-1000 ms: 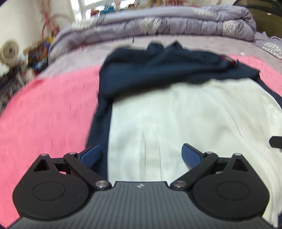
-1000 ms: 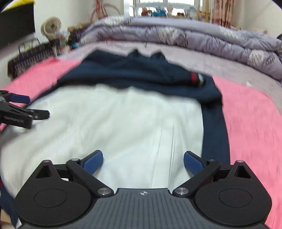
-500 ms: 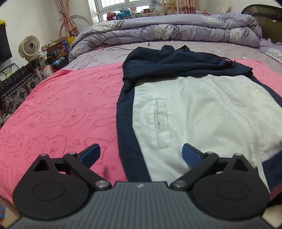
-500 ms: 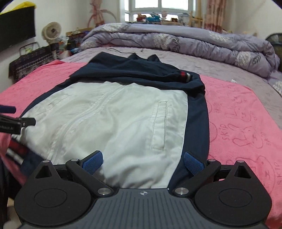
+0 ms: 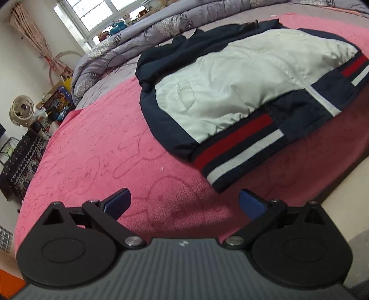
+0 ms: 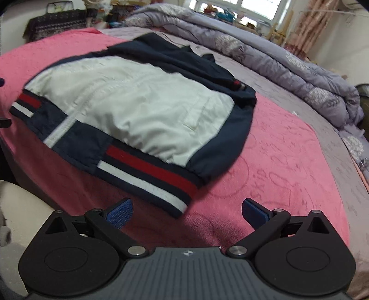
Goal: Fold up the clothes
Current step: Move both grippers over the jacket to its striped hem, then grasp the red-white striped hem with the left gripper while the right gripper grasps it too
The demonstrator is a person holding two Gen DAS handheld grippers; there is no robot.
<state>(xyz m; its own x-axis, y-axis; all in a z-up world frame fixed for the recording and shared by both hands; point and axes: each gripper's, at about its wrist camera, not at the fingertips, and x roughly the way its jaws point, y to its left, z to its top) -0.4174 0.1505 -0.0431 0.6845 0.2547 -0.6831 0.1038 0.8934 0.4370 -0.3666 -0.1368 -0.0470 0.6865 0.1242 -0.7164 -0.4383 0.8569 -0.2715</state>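
My jaws on both sides are spread wide, and nothing is between them. My left gripper hangs over the pink blanket near the edge of the bed. Its blue pads touch nothing. My right gripper is the same, wide apart, with bare pink blanket under it.

The jacket lies on the pink blanket, in front of both grippers. It is dark blue with a big white part in the middle. In the left view it sits ahead and to the right. In the right view the jacket sits ahead and to the left. The top part of it is folded down, so dark blue cloth lies across the far end. The striped hem is the part closest to me. It has red, white and dark blue bands. In the right view the same hem lies just ahead of my left pad, but apart from it.

Behind the jacket there is a puffy purple quilt along the far side of the bed. A small round fan stands by the wall on the left. A window lets in light.
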